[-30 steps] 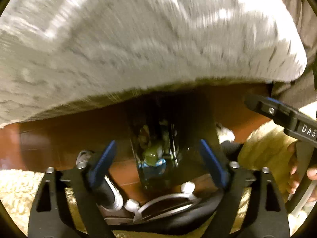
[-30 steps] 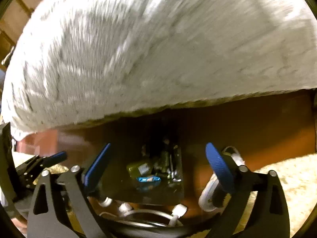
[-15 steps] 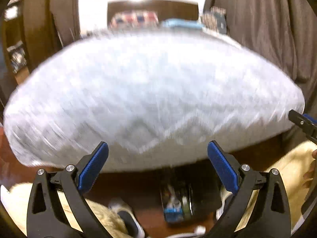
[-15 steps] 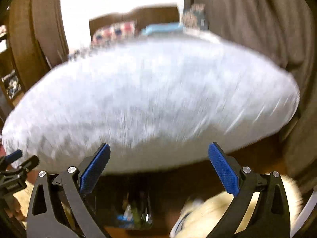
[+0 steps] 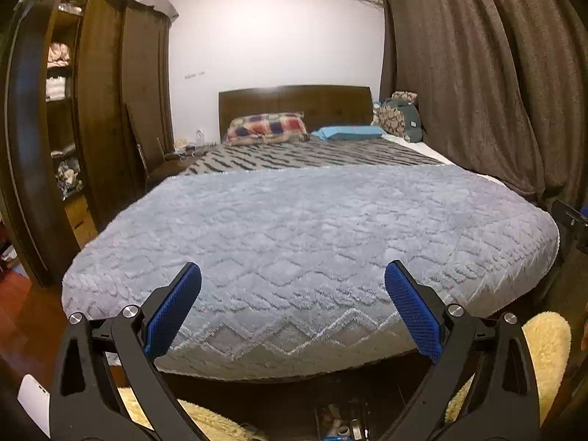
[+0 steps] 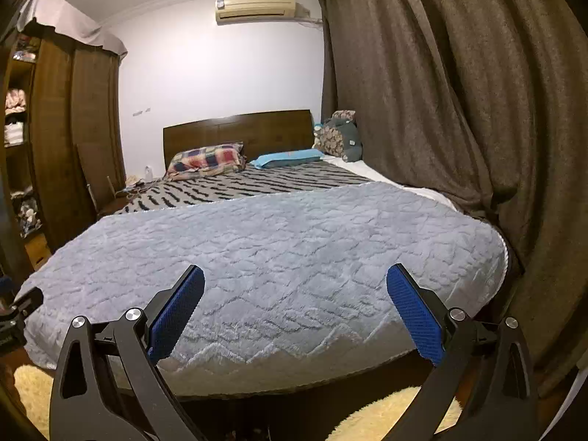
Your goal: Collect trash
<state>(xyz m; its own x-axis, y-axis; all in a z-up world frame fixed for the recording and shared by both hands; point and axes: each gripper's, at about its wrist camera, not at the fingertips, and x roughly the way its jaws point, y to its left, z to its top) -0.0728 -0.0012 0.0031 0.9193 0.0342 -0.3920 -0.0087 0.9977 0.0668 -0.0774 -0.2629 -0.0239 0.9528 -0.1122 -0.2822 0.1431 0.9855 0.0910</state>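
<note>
Bedroom with one bed point(image 5: 312, 228), two pillows; both grippers, left point(image 5: 293, 277) and right point(image 6: 295, 279), fingers apart, empty.

A grey fleece blanket point(image 5: 312, 242) is lying across the foot of the bed, with a striped cover point(image 5: 312, 154) showing beyond it. A plaid pillow point(image 5: 266, 128) and a blue pillow point(image 5: 349, 133) are resting against the wooden headboard point(image 5: 294, 104). Brown curtains point(image 6: 459, 110) are hanging beside the bed, and an air conditioner point(image 6: 255, 9) is sitting high on the wall.
</note>
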